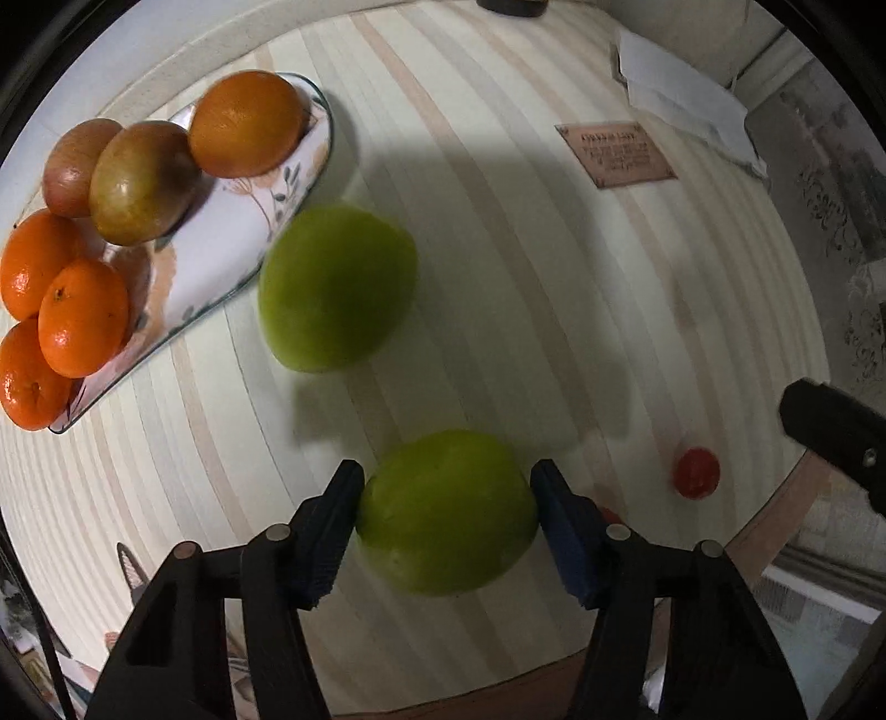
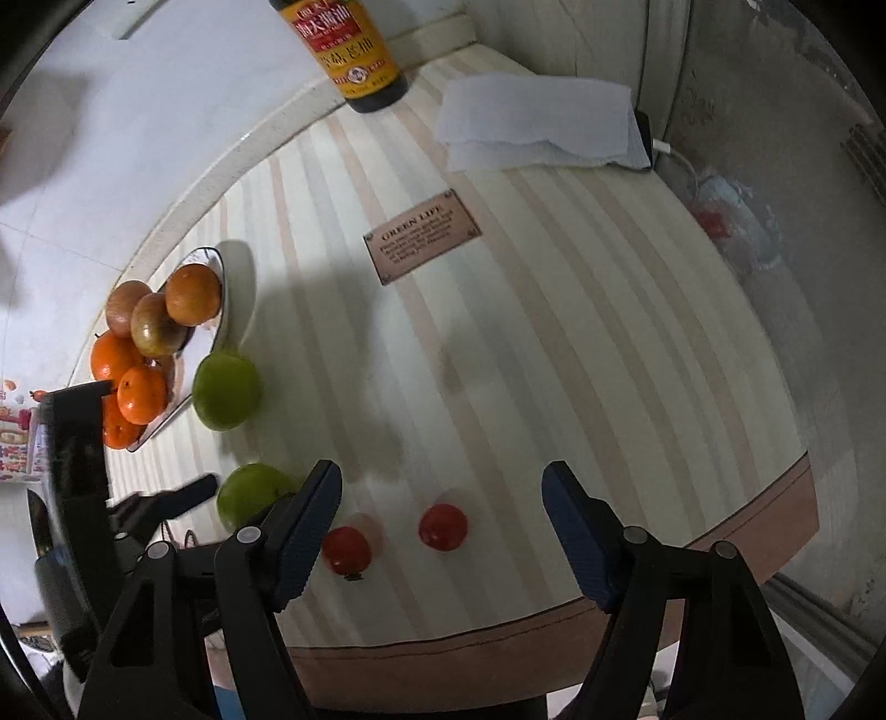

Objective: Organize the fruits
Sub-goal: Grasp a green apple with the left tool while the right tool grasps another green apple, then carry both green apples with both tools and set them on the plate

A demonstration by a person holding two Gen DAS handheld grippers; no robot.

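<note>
My left gripper [image 1: 446, 493] is shut on a green apple [image 1: 447, 512], its blue pads touching both sides; the same apple shows in the right wrist view [image 2: 252, 493]. A second green apple [image 1: 336, 288] [image 2: 227, 392] lies on the table beside the floral plate [image 1: 243, 221] [image 2: 224, 310]. The plate holds several oranges [image 1: 246, 123] and two reddish-green fruits [image 1: 141, 183]. My right gripper [image 2: 443, 487] is open and empty above the table, with two small red tomatoes [image 2: 443, 526] [image 2: 346, 549] below it. One tomato shows in the left wrist view [image 1: 696, 472].
A striped wooden table [image 2: 554, 332] carries a brown "Green Life" plaque [image 2: 423, 235] [image 1: 616, 154], a folded white cloth [image 2: 540, 122] [image 1: 681, 99] and a dark sauce bottle [image 2: 354, 50] at the back. The table's brown front edge [image 2: 554, 631] is close.
</note>
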